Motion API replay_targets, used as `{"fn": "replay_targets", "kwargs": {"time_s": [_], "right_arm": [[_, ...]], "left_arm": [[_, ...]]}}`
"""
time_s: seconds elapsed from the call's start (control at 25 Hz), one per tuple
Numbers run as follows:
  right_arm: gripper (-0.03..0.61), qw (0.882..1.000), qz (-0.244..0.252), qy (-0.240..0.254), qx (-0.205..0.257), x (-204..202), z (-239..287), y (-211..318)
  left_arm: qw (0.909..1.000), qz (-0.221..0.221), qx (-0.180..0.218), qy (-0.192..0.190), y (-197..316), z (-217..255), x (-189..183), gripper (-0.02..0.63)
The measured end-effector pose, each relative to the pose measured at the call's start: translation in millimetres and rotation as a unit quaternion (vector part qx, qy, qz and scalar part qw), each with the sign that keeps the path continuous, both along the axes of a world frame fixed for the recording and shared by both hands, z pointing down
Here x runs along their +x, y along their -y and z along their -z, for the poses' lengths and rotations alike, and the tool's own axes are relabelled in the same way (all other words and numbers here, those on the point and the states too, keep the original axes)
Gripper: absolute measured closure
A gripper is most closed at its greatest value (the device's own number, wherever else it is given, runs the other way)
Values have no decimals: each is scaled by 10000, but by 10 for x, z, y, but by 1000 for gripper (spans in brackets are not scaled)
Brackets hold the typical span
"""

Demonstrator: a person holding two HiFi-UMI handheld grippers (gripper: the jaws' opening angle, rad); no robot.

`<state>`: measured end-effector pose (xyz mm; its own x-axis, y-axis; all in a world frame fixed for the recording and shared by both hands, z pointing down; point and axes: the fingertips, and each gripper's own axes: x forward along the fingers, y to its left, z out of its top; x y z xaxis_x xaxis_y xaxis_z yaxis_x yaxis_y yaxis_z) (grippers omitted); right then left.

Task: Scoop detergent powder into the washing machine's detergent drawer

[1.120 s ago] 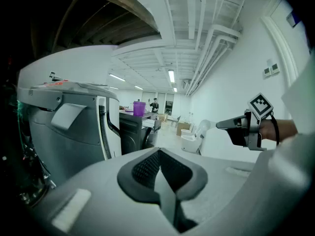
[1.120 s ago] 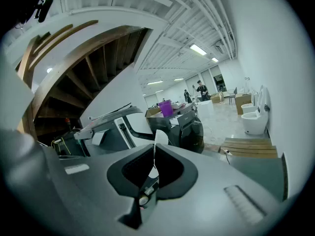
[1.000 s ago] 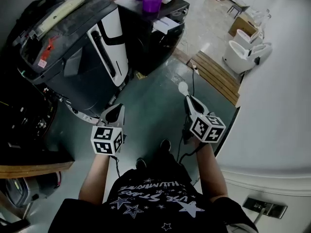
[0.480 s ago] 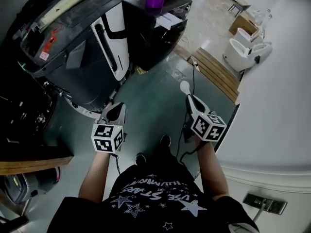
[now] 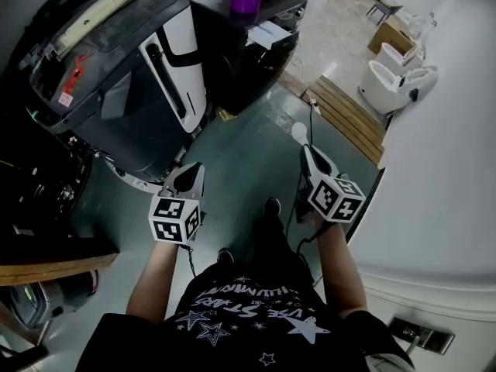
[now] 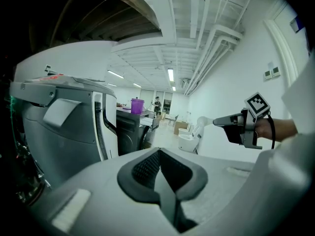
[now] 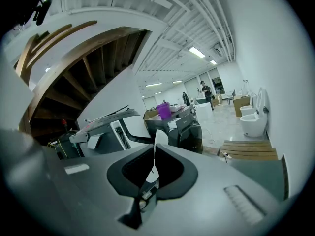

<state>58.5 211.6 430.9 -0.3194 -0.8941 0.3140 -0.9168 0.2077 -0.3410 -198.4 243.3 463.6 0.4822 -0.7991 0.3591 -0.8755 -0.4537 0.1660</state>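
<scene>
My right gripper (image 5: 308,152) clamps the white scoop (image 5: 298,132), pointing far — the grey machine (image 5: 116,84) lies far-left, nearer my closed, empty left gripper (image 5: 188,175)

My black tee (image 5: 232,316) with white stars and lettering, dark shoes (image 5: 271,207), grey left gripper (image 5: 188,175), right gripper (image 5: 308,153), black-and-white marker cubes (image 5: 175,220)

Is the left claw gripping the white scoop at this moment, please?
No, the left claw is shut with nothing between its jaws; the white scoop is clamped in the right claw.
</scene>
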Motion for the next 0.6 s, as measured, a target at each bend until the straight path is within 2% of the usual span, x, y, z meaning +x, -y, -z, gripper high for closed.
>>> {"fn": "replay_targets", "kwargs": {"time_s": [0.28,0.6], "right_arm": [[543,9992,249,302,1,309,-150,810],[543,9970,564,508,121,1095,-45,2093]], "left_arm": [[9996,199,-88,157,703,-71,340,614],[9993,366,-8,126,1891,92,1217,612]]}}
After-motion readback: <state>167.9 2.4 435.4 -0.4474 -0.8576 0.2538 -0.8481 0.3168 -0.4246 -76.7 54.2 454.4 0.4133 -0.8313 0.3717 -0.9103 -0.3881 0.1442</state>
